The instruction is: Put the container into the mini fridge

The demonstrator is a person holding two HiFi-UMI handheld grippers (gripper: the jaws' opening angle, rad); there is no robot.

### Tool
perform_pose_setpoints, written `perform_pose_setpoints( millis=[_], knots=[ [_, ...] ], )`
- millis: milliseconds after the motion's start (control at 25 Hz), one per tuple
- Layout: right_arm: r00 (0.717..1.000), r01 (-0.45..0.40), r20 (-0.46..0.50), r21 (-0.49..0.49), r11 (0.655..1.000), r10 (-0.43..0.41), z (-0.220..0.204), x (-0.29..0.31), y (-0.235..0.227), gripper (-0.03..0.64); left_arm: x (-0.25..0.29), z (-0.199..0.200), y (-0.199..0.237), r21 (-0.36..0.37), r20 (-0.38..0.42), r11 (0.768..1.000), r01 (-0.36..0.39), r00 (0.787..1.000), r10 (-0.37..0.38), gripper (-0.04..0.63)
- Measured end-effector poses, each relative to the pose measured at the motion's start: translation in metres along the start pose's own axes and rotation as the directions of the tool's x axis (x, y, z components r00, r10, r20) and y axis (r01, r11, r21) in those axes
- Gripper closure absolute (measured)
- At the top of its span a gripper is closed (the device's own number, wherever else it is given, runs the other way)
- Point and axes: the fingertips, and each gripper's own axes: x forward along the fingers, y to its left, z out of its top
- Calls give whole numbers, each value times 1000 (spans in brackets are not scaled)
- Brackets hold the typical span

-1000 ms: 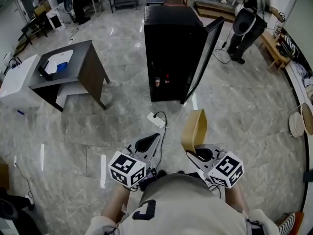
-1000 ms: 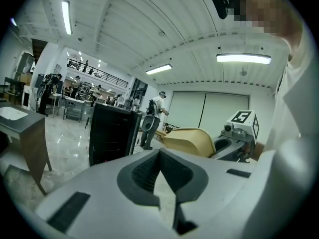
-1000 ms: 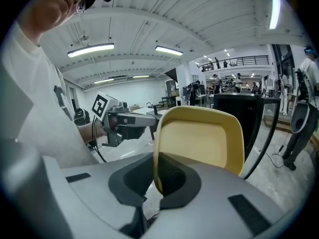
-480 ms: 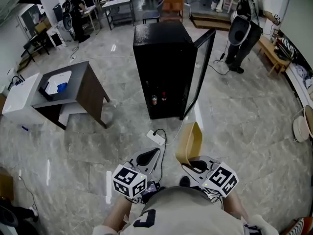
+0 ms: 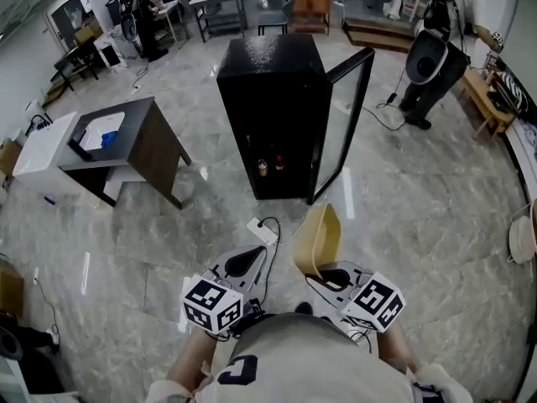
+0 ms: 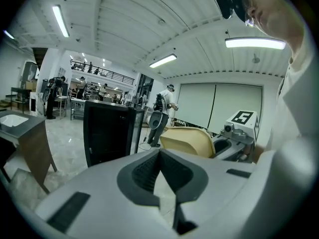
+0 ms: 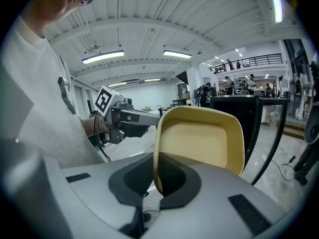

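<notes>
A shallow tan container [image 5: 319,237] stands on edge in front of me, my right gripper [image 5: 325,275] shut on its lower rim. In the right gripper view the container [image 7: 199,148] fills the middle and the right gripper [image 7: 154,179] pinches its wall. My left gripper [image 5: 244,263] hangs beside it, shut and holding nothing; in the left gripper view the left gripper [image 6: 160,169] has its tips touching. The black mini fridge [image 5: 270,107] stands ahead on the floor with its glass door [image 5: 340,124] swung open to the right. Two small bottles [image 5: 269,166] sit low inside.
A white power strip [image 5: 262,230] with its black cable lies on the marble floor between me and the fridge. A grey desk [image 5: 126,141] and a white box [image 5: 35,145] stand to the left. A person [image 5: 436,49] stands at the back right.
The fridge has drawn nearer and shifted left in the head view as I walked toward it. Both grippers keep their places, with the container still held.
</notes>
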Motion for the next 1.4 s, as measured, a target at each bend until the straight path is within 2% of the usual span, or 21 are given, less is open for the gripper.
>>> perform_pose_setpoints(
  millis=[320,720,840,1000,1120,1280,1400],
  knots=[
    [995,-100,-13,-35,994,100,-7,-13,-18,586,17,10,-11,3,-4,997,-80,997,80,538],
    [989,-145,-19,-67,987,144,-9,-9,-20,586,2,14,11,6,4,982,-187,982,187,538],
    [990,-139,-21,-65,988,138,-6,-4,-22,586,-3,19,28,34,13,979,-202,979,202,538],
    [992,-122,-26,-55,991,121,-5,16,-28,586,-13,22,67,117,8,963,-243,970,244,538],
    [993,-110,-56,-51,993,107,-3,37,-26,586,-21,18,92,122,2,965,-233,972,234,538],
    [990,-105,-97,-48,993,100,9,72,-26,586,-19,9,127,87,-13,979,-184,983,186,538],
    [989,-74,-129,-42,996,68,23,103,-34,586,-15,7,157,89,-36,986,-142,989,146,538]
  ],
)
